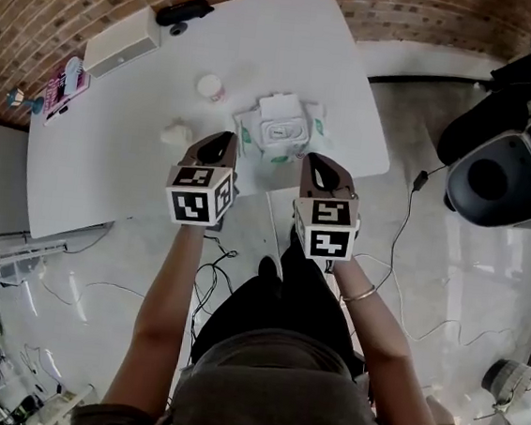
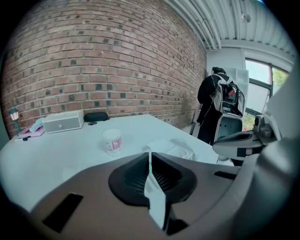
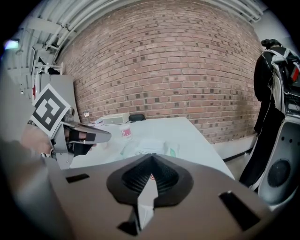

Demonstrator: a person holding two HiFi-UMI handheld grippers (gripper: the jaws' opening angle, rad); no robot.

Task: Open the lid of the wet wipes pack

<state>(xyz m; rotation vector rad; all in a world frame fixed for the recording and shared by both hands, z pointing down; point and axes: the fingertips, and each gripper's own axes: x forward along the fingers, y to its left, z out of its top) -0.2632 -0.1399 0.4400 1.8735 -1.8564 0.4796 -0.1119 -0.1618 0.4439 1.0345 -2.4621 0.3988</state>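
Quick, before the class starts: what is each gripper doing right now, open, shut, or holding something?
Left gripper: shut, nothing between its jaws.
Right gripper: shut, nothing between its jaws.

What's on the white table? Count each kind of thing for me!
Wet wipes pack: 1
Small white pot: 1
Crumpled white wad: 1
White box: 1
Black case: 1
Pink booklet pile: 1
Tiny lamp at the corner: 1
Total: 7 that I can make out
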